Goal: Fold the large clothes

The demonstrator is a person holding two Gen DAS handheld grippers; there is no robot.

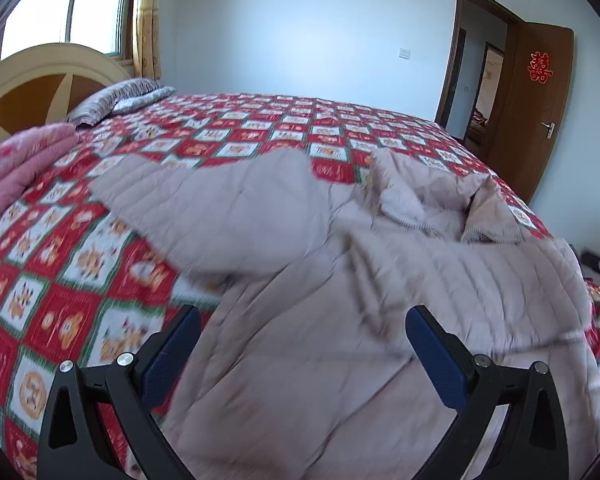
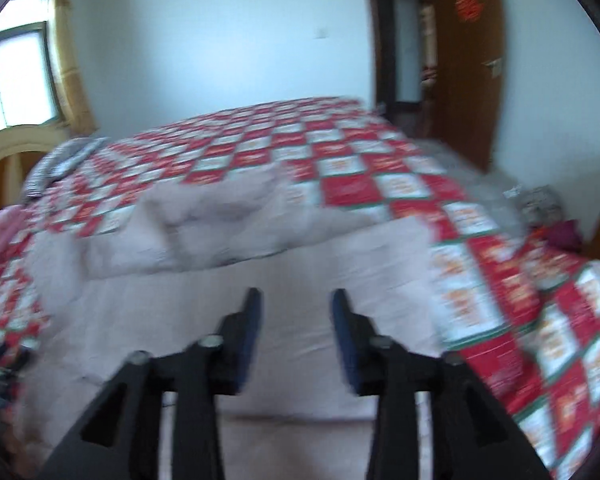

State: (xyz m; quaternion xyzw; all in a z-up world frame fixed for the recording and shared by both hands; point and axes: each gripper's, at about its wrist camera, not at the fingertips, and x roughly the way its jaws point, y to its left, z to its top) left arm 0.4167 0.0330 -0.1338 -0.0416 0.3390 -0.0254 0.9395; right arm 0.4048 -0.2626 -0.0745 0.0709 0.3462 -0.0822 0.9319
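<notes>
The jacket (image 1: 340, 280) lies mid-frame on the bedspread (image 1: 60, 280), one sleeve (image 1: 228, 208) laid across and the collar rumpled; folding seems barely begun. The left gripper (image 1: 302, 354) and right gripper (image 2: 296, 338) hang spread and empty.

Bedroom, daylight from a window (image 1: 68, 8) far upper left of the jaws, yellow curtain (image 1: 146, 20) beside it. Wall (image 1: 300, 28) ahead is plain pale blue-white with a small switch plate (image 1: 404, 53). Bed (image 1: 236, 136) fills the space ahead of the jaws, red-and-white checked cover with cartoon squares. Cream arched headboard (image 1: 40, 76) at far left, striped pillow (image 1: 116, 100) in front of it, folded pink quilt (image 1: 16, 168) left of the jaws. Brown wooden door (image 1: 540, 120) stands open far right, red paper cutout (image 1: 539, 67) on it, next room visible through the doorway (image 1: 480, 92). Right wrist view blurred.
</notes>
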